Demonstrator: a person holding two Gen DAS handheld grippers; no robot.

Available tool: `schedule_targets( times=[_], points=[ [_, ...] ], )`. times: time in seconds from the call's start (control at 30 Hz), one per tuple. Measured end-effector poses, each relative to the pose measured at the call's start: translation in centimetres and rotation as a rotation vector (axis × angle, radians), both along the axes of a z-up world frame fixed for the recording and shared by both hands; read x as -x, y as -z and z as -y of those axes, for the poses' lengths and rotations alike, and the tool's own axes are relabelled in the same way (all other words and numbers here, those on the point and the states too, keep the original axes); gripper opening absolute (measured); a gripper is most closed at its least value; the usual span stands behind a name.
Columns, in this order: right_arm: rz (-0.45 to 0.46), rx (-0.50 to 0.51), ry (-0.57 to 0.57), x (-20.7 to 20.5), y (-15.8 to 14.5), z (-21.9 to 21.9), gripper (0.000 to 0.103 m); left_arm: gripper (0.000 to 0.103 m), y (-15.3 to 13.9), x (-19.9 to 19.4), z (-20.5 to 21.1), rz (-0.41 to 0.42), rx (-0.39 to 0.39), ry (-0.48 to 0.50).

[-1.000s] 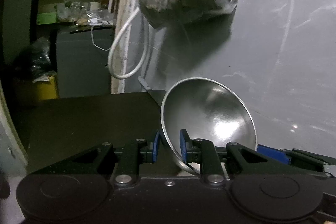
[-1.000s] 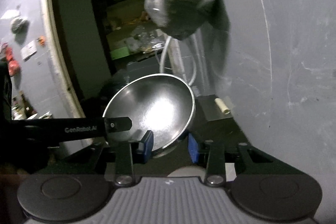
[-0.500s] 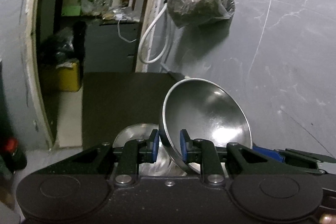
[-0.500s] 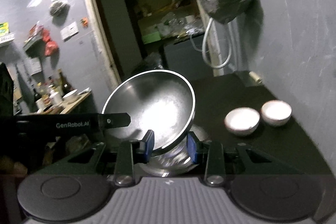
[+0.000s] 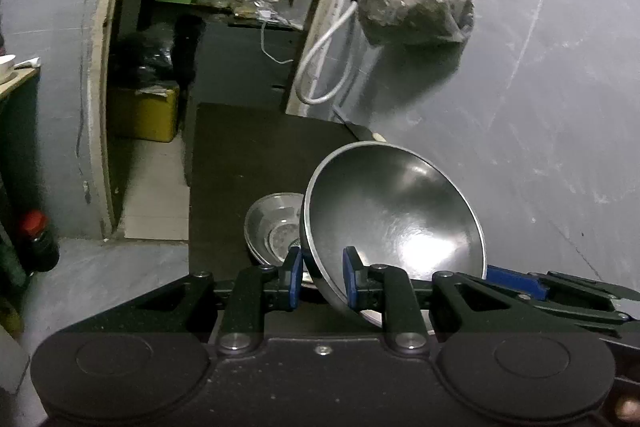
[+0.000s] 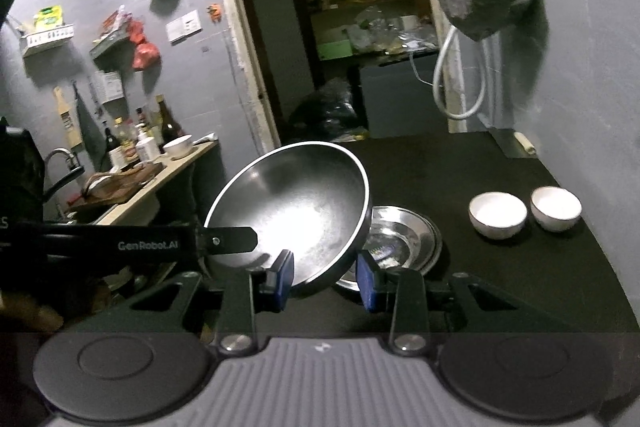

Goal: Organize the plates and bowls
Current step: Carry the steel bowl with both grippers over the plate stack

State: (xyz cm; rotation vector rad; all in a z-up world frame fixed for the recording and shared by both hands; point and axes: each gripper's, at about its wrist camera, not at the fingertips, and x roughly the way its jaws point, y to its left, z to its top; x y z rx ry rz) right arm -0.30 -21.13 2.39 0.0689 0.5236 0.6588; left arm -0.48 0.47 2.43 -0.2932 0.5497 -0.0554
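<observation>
On the worktop [image 6: 500, 279] a steel dish [image 6: 404, 243] lies behind the raised large bowl [image 6: 296, 211]; two small bowls [image 6: 497, 214] stand side by side to its right, near the wall.

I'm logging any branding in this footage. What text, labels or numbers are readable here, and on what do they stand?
"GenRobot.AI": white lettering on the black finger of the left claw, seen in the right wrist view.
Wall papers and bottle labels: too small and blurred to read.

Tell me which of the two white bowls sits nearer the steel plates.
The left white bowl, beside the steel plates on the dark table; the other white bowl sits farther right, by the wall.
</observation>
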Motion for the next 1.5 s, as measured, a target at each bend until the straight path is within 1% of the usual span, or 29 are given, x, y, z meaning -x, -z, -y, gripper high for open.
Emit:
schedule_targets(
  times=[0.17, 0.27, 0.5, 0.67, 0.87, 1.0, 1.07, 1.17, 1.27, 1.4, 1.5],
  points=[
    [0.005, 0.014, -0.069, -1.7, -1.2, 0.2, 0.038, 0.022, -0.7, -1.0, 0.3, -0.005, 0.019, -0.054],
    [0.023, 0.019, -0.106, -2.8, -1.8, 0.8, 0.038, 0.022, -1.2, -1.4, 0.8, 0.008, 0.013, -0.078],
    [0.011, 0.006, -0.151, -4.6, -1.6, 2.1, 0.038, 0.022, -1.3, -2.7, 2.4, 0.003, -0.001, -0.114],
    [-0.034, -0.004, -0.165, -5.6, -0.7, 3.0, 0.038, 0.022, -0.8, -3.2, 3.3, -0.043, -0.015, -0.124],
    [-0.087, -0.003, -0.176, -6.0, 0.5, 3.2, 0.038, 0.022, -0.7, -3.5, 3.8, -0.108, -0.064, -0.106],
    [-0.110, 0.005, -0.170, -6.3, 1.0, 3.0, 0.038, 0.022, -0.5, -3.7, 3.5, -0.128, -0.081, -0.076],
    [-0.127, 0.010, -0.166, -6.5, 1.1, 2.8, 0.038, 0.023, -0.4, -3.9, 3.0, -0.146, -0.078, -0.058],
    [-0.130, 0.023, -0.164, -6.6, 1.4, 2.2, 0.038, 0.023, 0.0, -4.3, 2.3, -0.163, -0.074, -0.037],
    [-0.145, 0.040, -0.163, -7.0, 1.7, 1.5, 0.038, 0.023, 0.9, -4.8, 1.5, -0.191, -0.054, -0.026],
    [-0.190, 0.075, -0.177, -7.5, 2.4, 0.4, 0.039, 0.023, 2.2, -5.1, 0.5, -0.232, -0.034, 0.001],
    [-0.213, 0.108, -0.189, -7.3, 3.0, -0.4, 0.039, 0.023, 3.2, -5.1, -0.2, -0.274, -0.016, 0.011]
  ],
)
